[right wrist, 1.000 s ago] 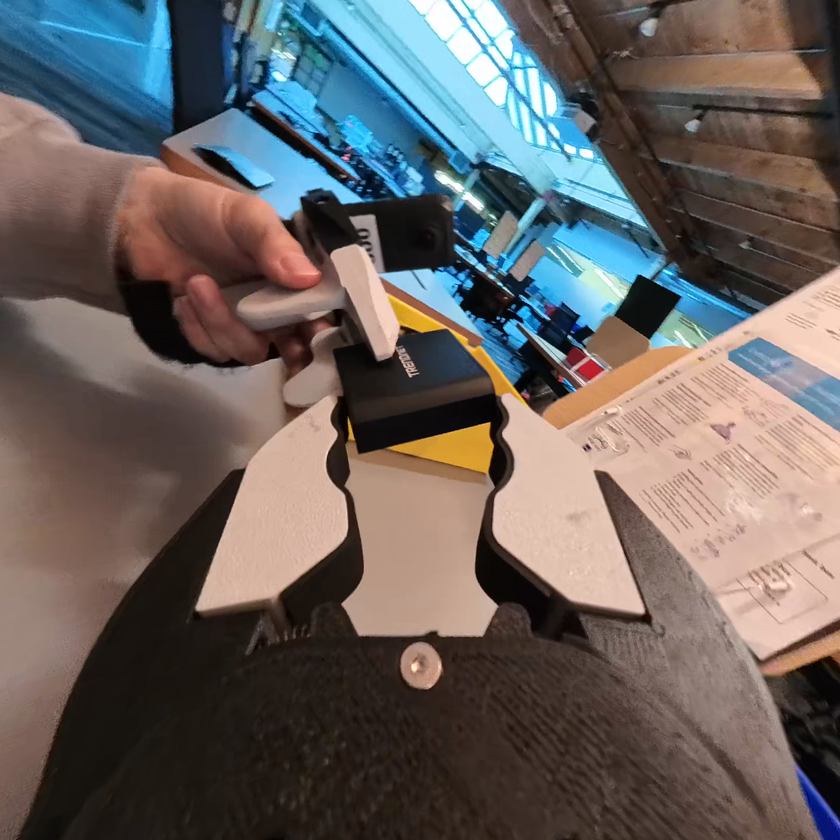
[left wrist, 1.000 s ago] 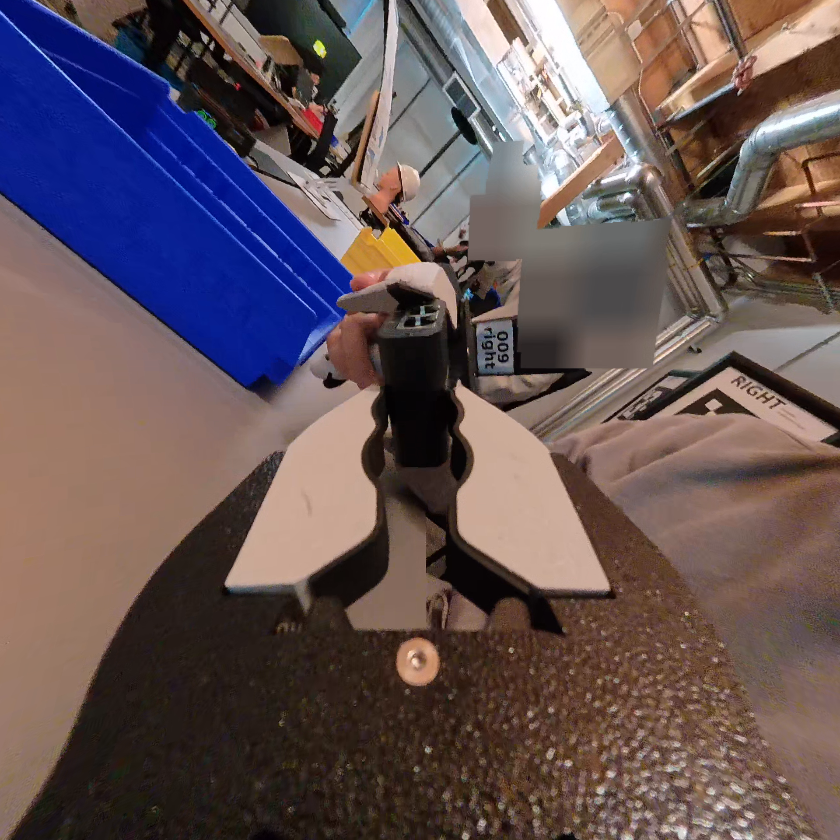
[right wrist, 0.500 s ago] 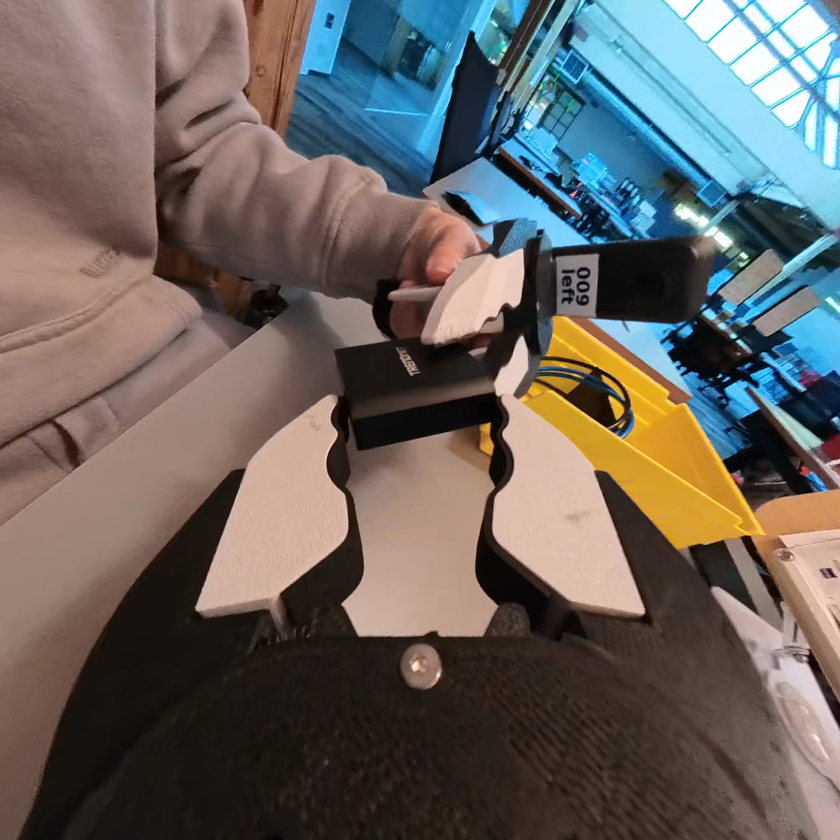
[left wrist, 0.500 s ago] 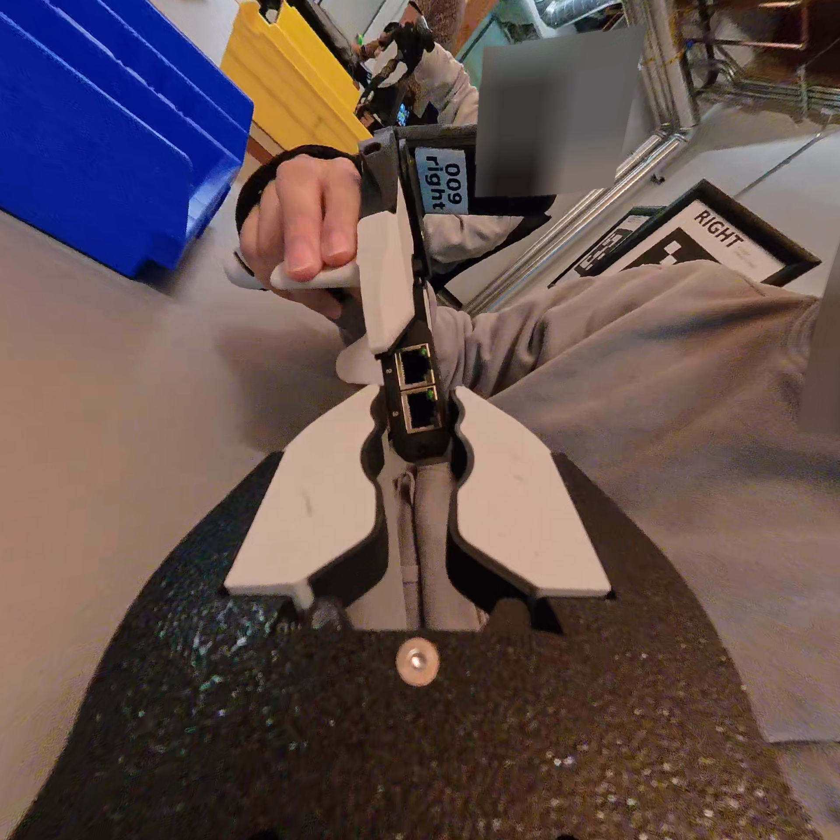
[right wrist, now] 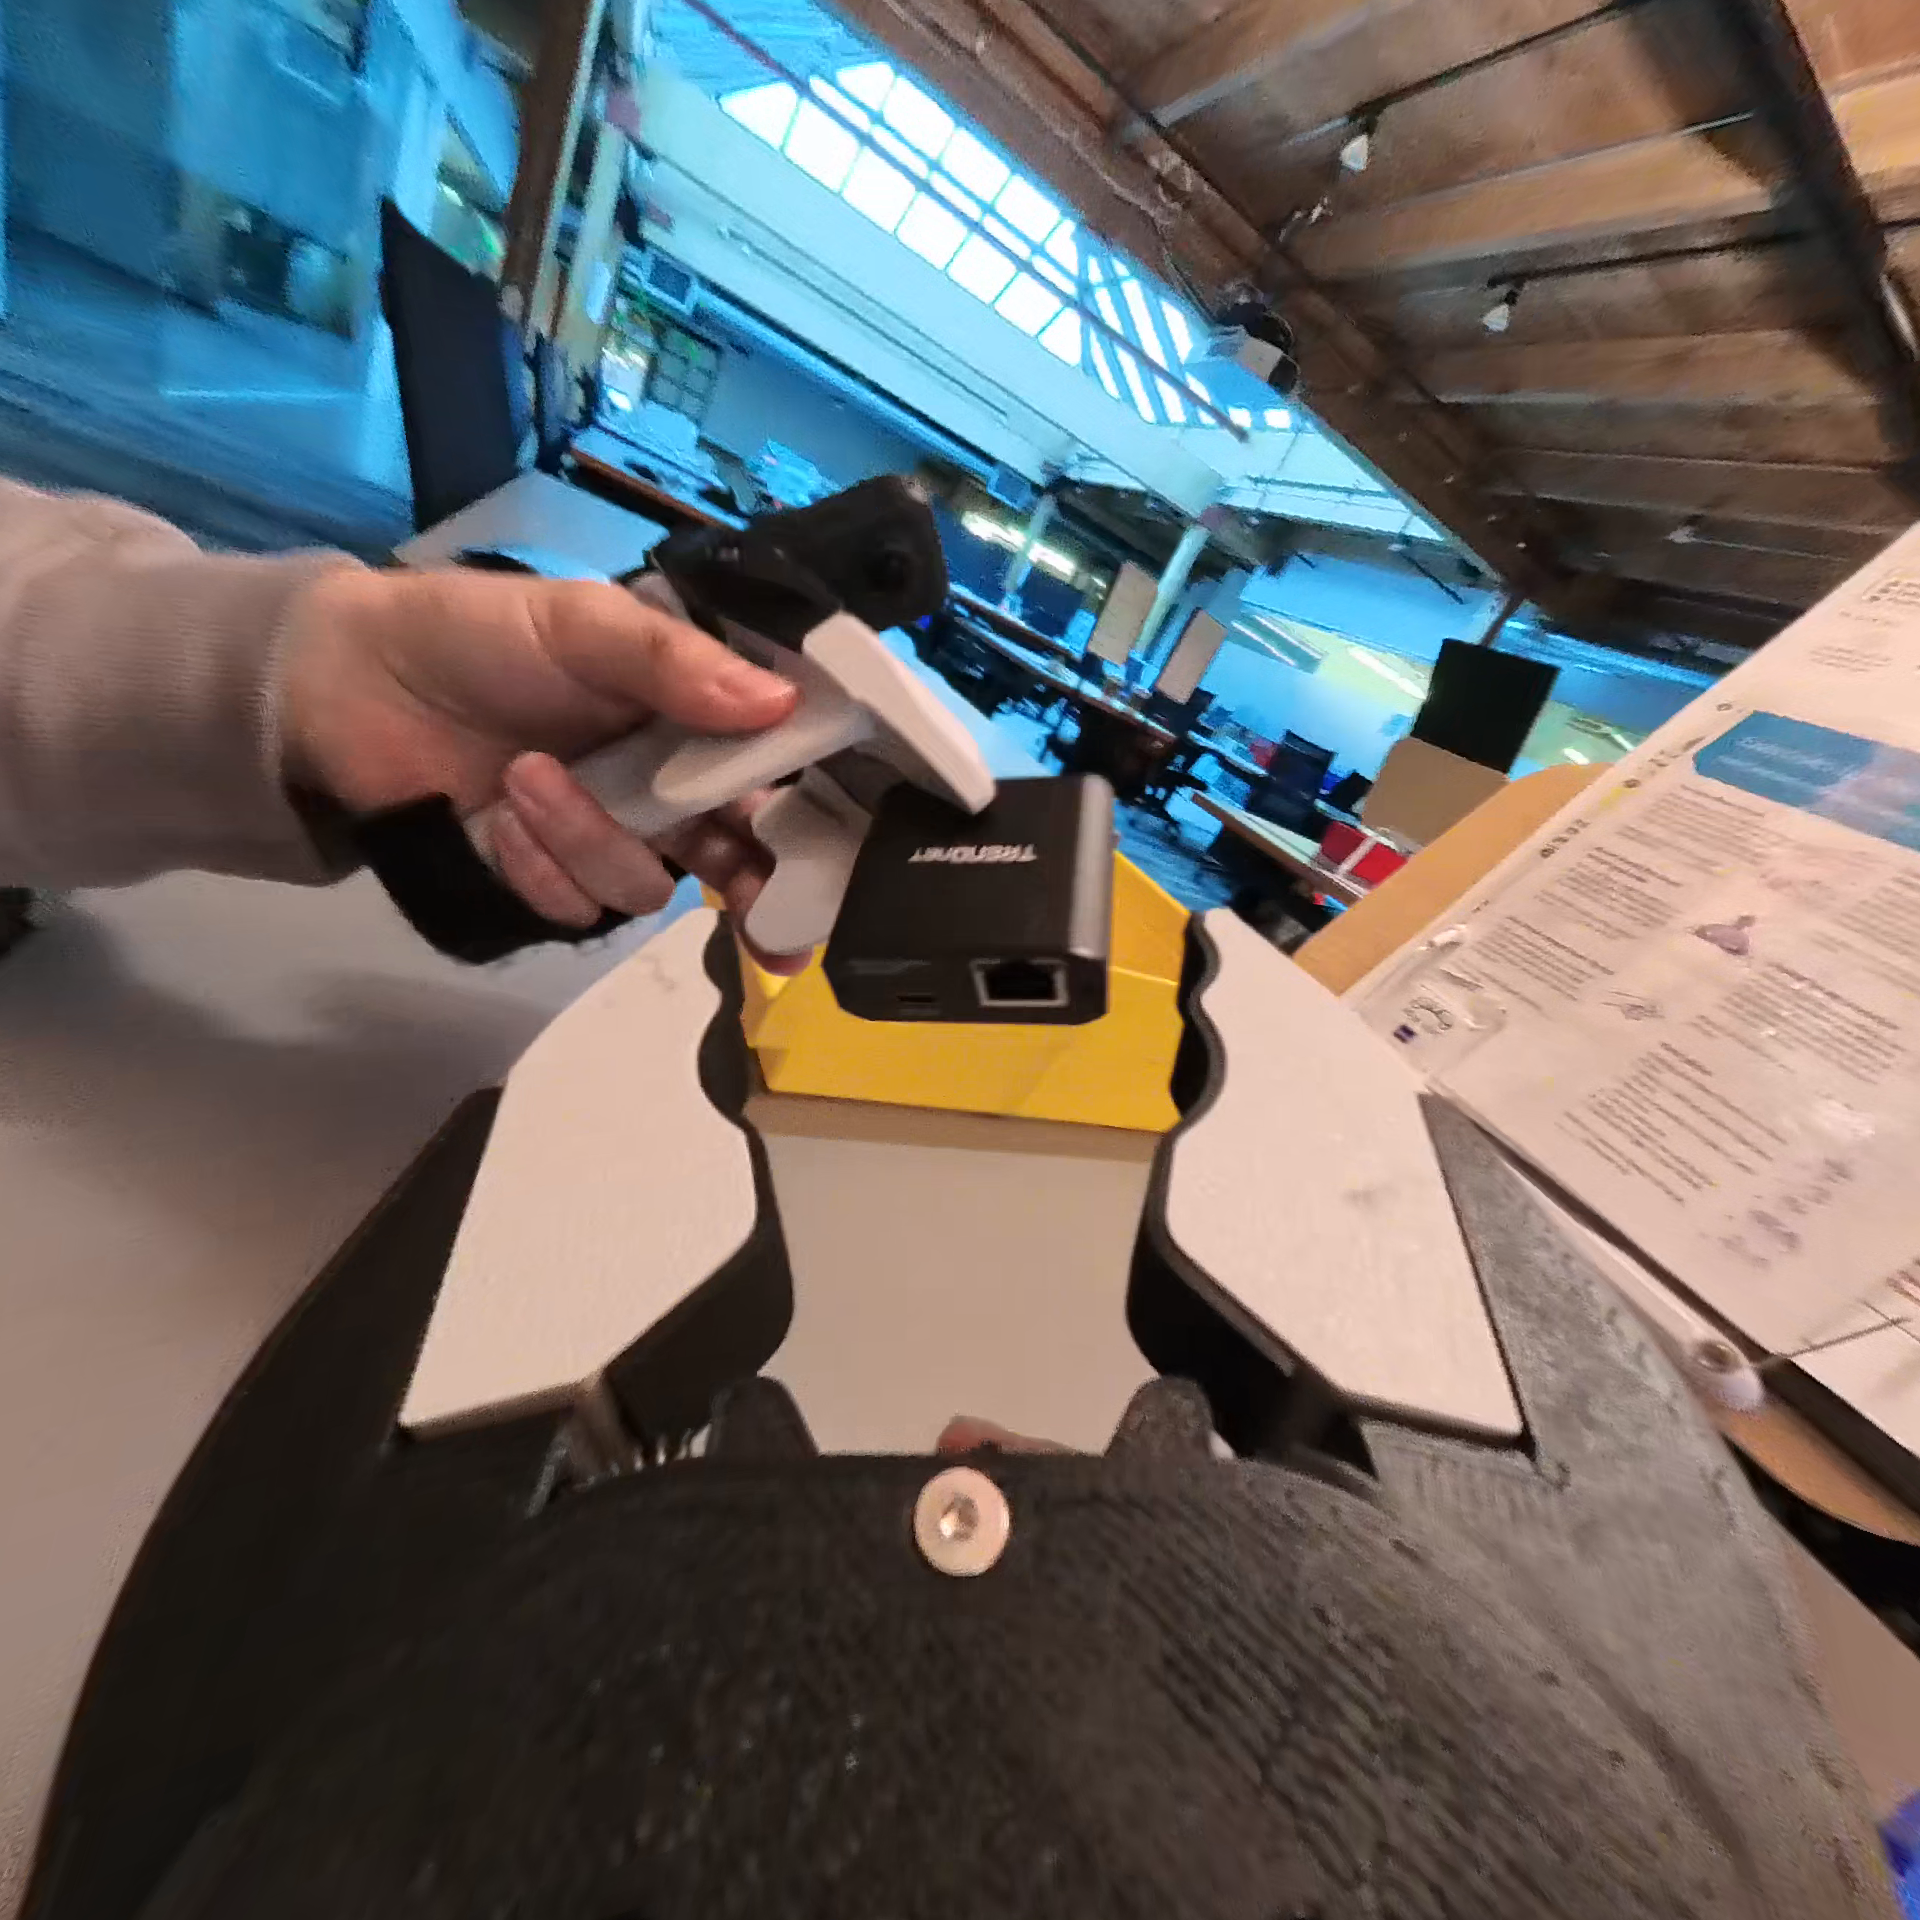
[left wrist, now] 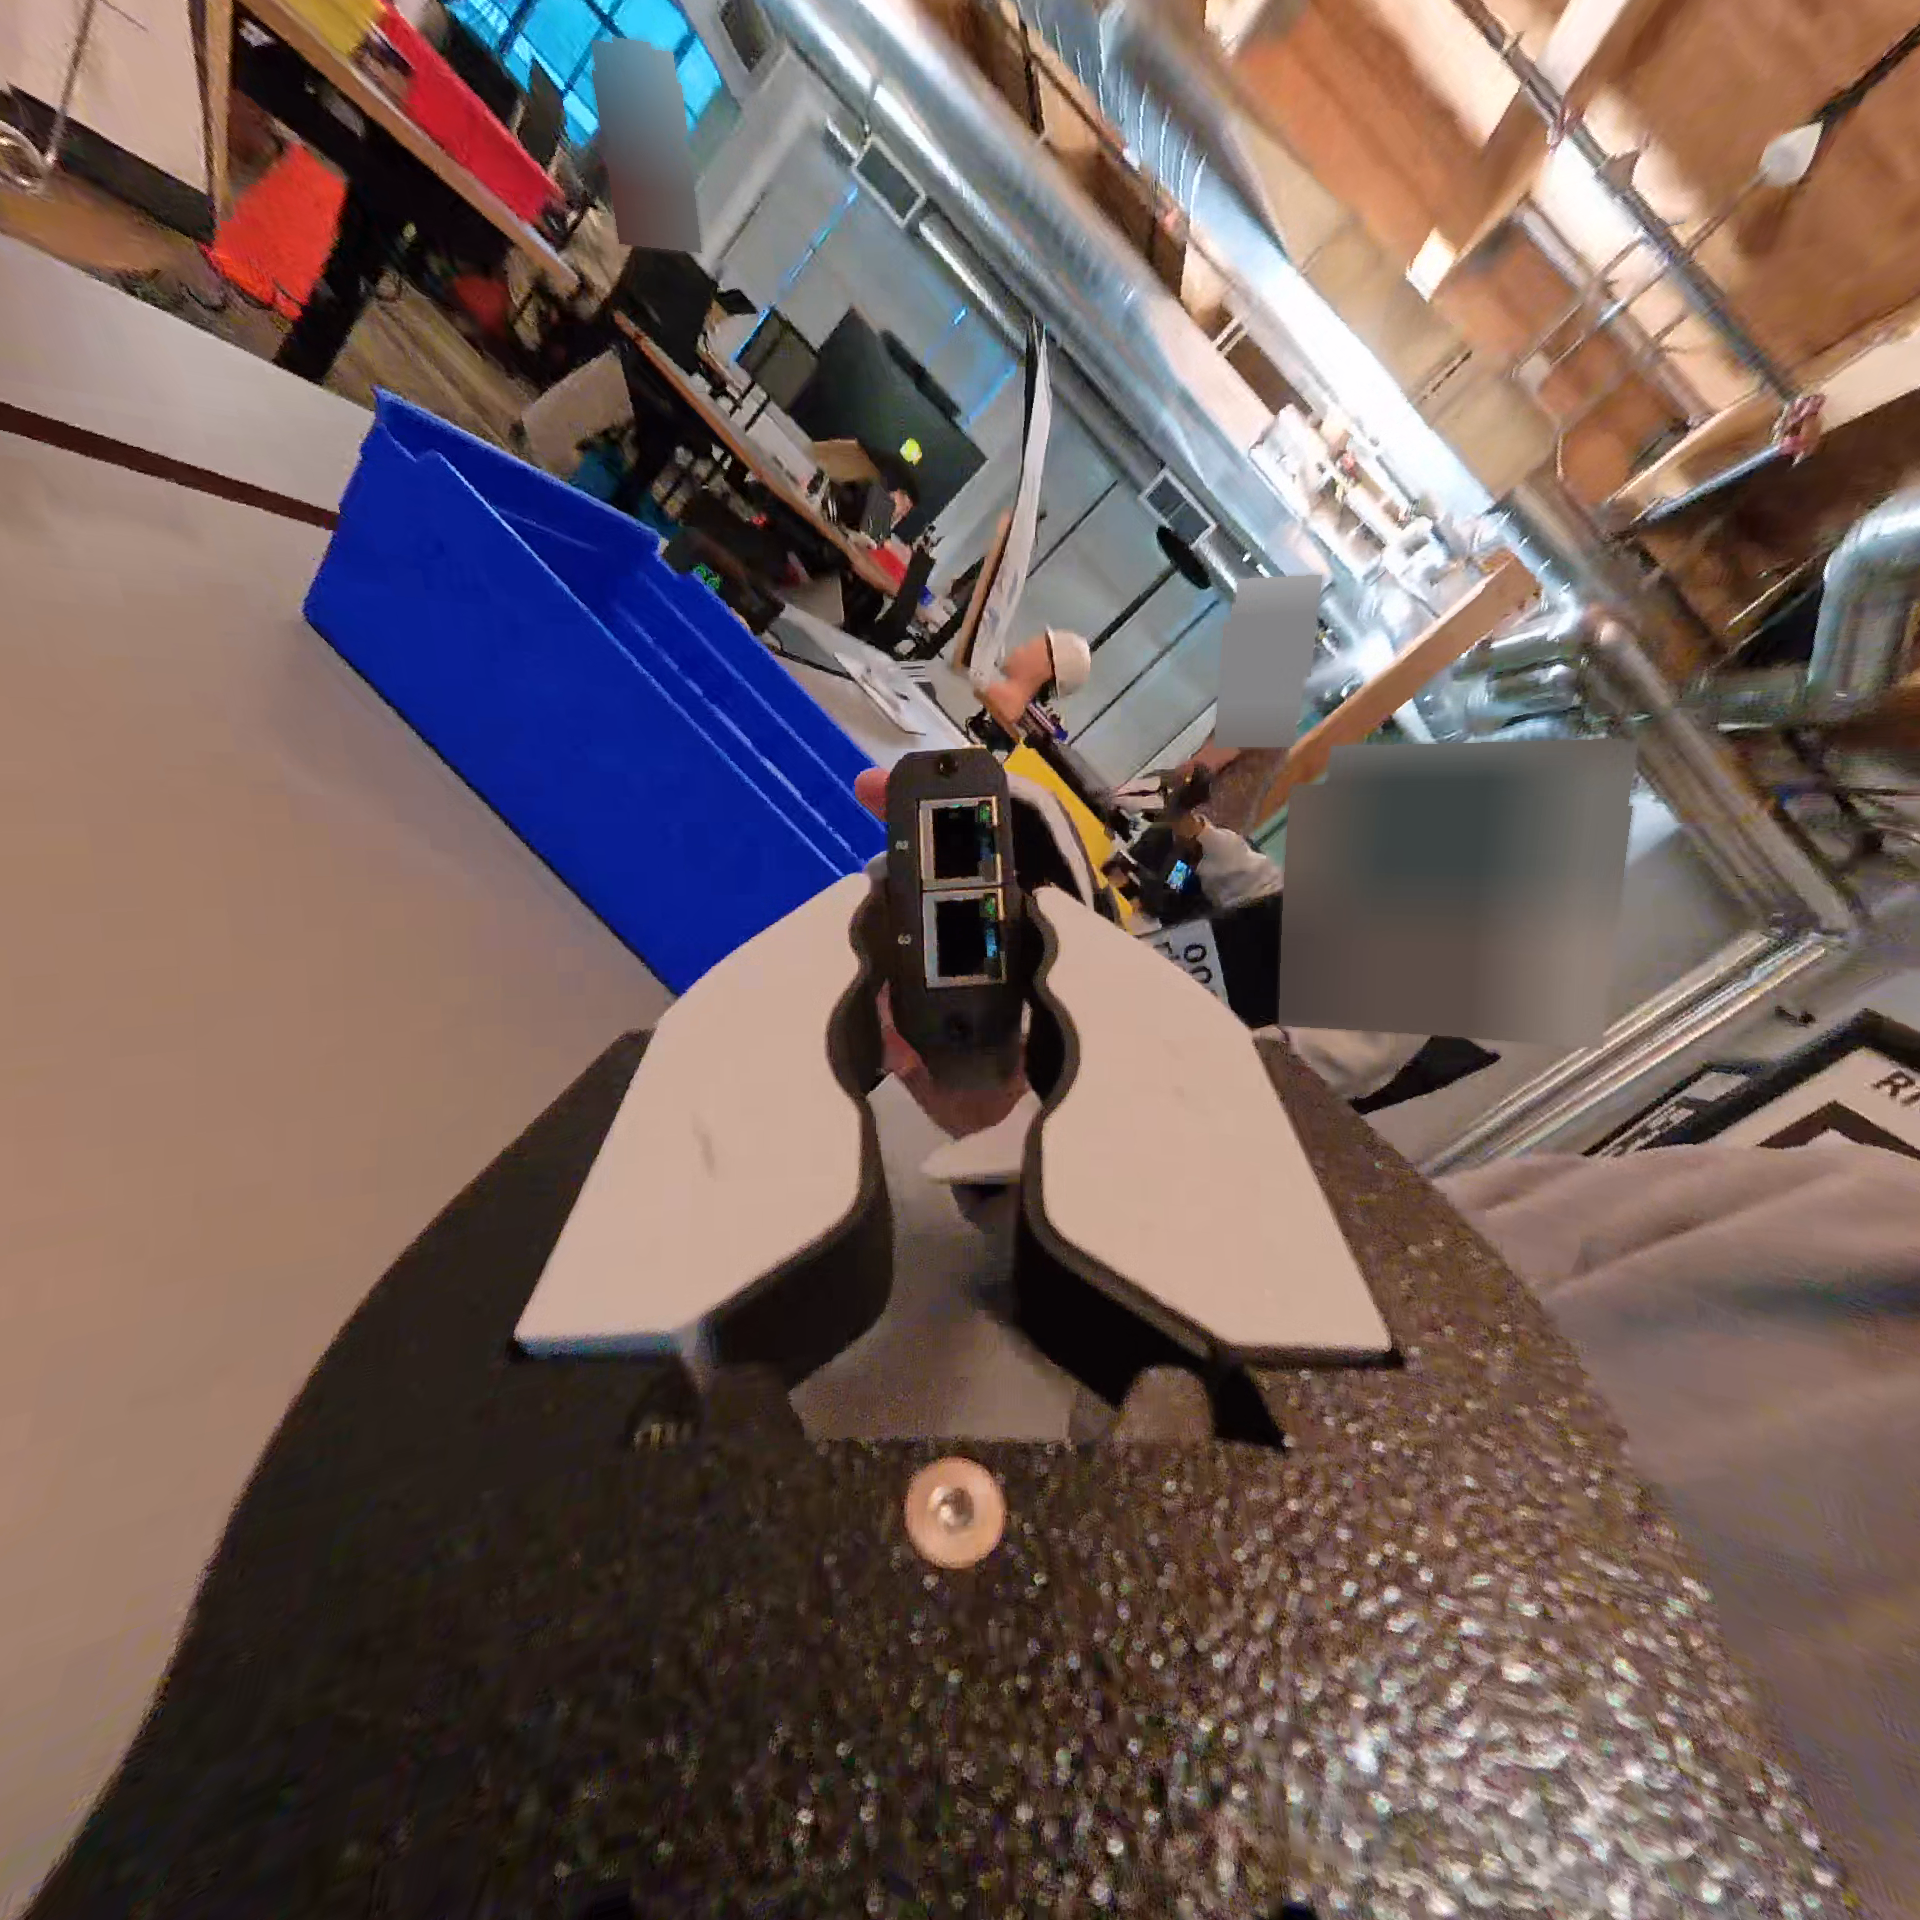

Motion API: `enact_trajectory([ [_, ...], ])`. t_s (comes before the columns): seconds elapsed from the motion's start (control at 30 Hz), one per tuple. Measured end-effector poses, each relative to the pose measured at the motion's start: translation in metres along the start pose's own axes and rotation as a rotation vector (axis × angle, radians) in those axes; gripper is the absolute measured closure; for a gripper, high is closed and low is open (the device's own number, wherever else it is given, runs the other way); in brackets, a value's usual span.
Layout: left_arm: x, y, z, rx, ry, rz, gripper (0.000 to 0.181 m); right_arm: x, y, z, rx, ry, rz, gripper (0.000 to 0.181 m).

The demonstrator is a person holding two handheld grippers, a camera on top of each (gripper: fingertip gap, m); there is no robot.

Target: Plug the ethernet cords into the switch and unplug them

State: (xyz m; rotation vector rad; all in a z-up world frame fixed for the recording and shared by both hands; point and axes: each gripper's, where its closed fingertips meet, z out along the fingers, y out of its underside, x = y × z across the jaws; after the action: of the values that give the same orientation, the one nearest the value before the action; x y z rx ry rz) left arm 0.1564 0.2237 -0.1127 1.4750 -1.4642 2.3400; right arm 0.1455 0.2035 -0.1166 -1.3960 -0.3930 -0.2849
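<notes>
Above the pale tabletop [left wrist: 208,935], the left claw [left wrist: 951,966] is clamping a small black plastic switch [left wrist: 951,899] held on edge, long axis upright, two empty ports facing its camera. Opposite, the right claw [right wrist: 961,997] is spreading wide, gripping nothing. A blue bin [left wrist: 582,707] and yellow bin [right wrist: 966,1060] are sitting nearby.

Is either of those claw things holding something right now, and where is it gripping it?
The left gripper is shut on the black switch, pinching its flat top and bottom faces at one end. The right gripper is open and empty.
</notes>
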Motion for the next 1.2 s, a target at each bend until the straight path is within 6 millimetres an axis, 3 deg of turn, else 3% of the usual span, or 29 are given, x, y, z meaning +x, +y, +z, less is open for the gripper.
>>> enact_trajectory([
  [0.1, 0.007, 0.003, 0.010, 0.062, 0.017, -0.063, 0.159, 0.001, 0.007, 0.009, -0.048, 0.095, -0.085, 0.095],
  [0.2, 0.010, 0.005, 0.014, 0.092, 0.017, -0.084, 0.159, 0.012, 0.015, 0.008, -0.108, 0.187, -0.099, 0.110],
  [0.3, 0.006, 0.004, 0.014, 0.111, -0.021, -0.048, 0.159, 0.016, 0.006, 0.004, -0.045, 0.205, -0.077, 0.119],
  [0.57, -0.002, 0.006, 0.014, 0.124, -0.054, -0.056, 0.159, 0.012, 0.020, 0.006, -0.108, 0.144, 0.000, 0.119],
  [0.77, -0.002, 0.024, 0.013, -0.122, -0.095, 0.209, 0.151, 0.000, 0.025, -0.001, -0.157, -0.047, 0.074, 0.119],
  [0.87, -0.005, 0.037, 0.009, -0.258, -0.121, 0.254, 0.142, -0.010, 0.025, -0.006, -0.146, -0.147, 0.069, 0.119],
  [0.97, -0.002, 0.043, 0.007, -0.305, -0.086, 0.208, 0.148, -0.019, 0.026, -0.006, -0.144, -0.202, 0.058, 0.119],
  [1.2, -0.008, 0.043, 0.005, -0.280, -0.041, -0.013, 0.156, -0.019, 0.033, -0.001, -0.168, -0.155, 0.012, 0.119],
])
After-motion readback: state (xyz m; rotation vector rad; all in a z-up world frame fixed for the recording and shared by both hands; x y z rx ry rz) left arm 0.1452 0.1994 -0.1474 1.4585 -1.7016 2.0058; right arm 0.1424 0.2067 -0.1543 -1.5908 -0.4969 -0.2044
